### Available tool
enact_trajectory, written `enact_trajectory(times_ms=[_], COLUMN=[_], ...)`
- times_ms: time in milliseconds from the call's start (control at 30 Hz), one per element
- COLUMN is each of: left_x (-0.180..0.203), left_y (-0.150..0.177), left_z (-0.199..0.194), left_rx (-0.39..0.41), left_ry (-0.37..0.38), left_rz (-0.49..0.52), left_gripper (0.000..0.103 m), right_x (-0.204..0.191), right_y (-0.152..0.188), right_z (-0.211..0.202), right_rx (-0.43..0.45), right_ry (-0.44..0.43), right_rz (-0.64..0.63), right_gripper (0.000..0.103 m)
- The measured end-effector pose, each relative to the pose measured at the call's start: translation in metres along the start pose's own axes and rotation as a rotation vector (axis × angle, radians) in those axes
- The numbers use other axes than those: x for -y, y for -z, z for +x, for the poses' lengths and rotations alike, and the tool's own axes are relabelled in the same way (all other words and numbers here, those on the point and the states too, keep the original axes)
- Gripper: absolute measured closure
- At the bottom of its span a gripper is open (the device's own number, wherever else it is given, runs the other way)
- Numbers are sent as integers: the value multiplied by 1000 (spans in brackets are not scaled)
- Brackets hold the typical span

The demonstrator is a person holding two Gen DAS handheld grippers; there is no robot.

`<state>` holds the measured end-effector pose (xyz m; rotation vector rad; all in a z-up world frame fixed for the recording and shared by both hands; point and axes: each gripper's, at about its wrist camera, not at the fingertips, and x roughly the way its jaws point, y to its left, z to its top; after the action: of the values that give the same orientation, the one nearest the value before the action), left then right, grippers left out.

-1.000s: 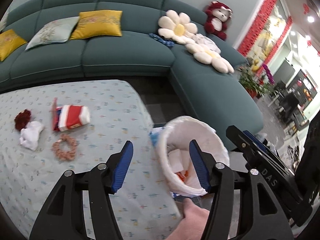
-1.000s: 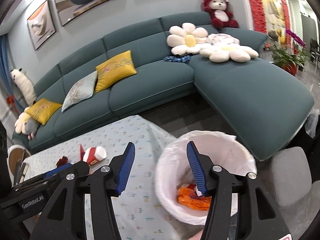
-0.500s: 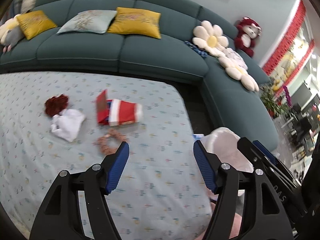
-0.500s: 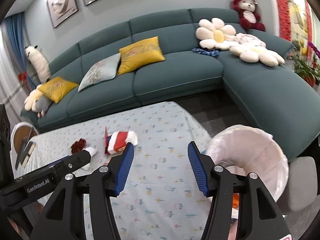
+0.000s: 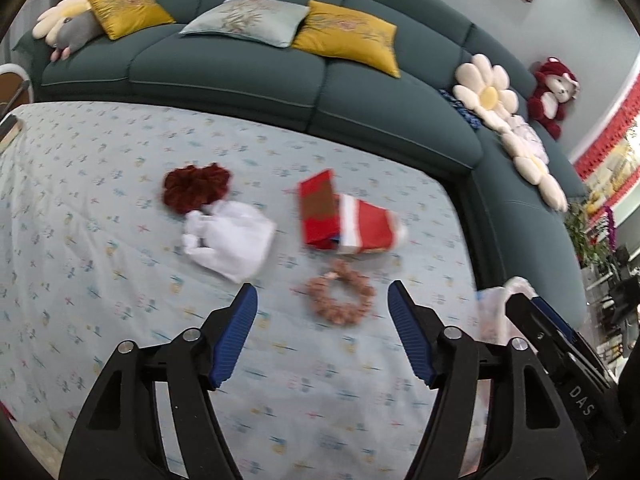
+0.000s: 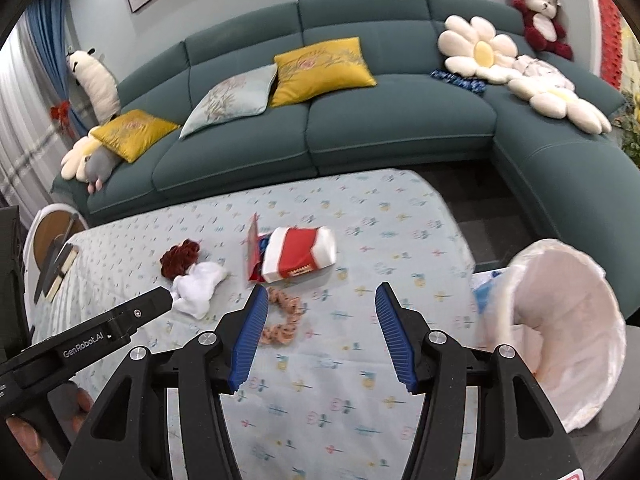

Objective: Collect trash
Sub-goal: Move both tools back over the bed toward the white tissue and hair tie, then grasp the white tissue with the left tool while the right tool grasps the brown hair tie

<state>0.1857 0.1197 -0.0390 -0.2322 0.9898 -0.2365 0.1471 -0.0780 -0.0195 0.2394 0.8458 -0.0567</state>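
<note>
1. My left claw [image 5: 322, 308] hangs spread and empty above the bench [image 5: 100, 280], and the pink scrunchie [image 5: 340, 298] lies flat on the cloth just ahead, between its blue fingers [image 5: 236, 336]
2. My right claw [image 6: 320, 320] is also spread with nothing in it; from its view the same scrunchie sits by the left finger, not centred
3. Beyond lie the red-and-white packet [image 5: 352, 220] with its open flap, the crumpled white tissue [image 5: 230, 238] and, touching it, a dark red scrunchie [image 5: 196, 190]
4. The lined bin [image 6: 560, 328] stands off the bench's right edge, tipped toward me, well apart from the litter
5. I judge the pink ring the nearest pick: lower the left claw straight, one finger inside the loop or both across one side, and press into the cloth before closing
6. The frame is blurred, so I cannot be sure how flat it lies
</note>
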Motion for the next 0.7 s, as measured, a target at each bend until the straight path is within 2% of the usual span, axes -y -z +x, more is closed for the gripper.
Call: enact_trajectory(times_ms=[167,367,700], left_x=[-34,-66,-80], left_y=[-10,-19,-24], left_z=[21,54,109], left_rx=[-12,-54,-125], left_ry=[-66,-110,-146], left_rz=[-25,-49,-42], left_gripper=[32,30,27], right_x=[-21,-40,-43], right_y=[4,11,16], right_z=[35,80,139], right_rx=[-57,-130,-214], right_ry=[-10,-6,28], right_rz=[-23,-49,-39], right_gripper=[48,48,48])
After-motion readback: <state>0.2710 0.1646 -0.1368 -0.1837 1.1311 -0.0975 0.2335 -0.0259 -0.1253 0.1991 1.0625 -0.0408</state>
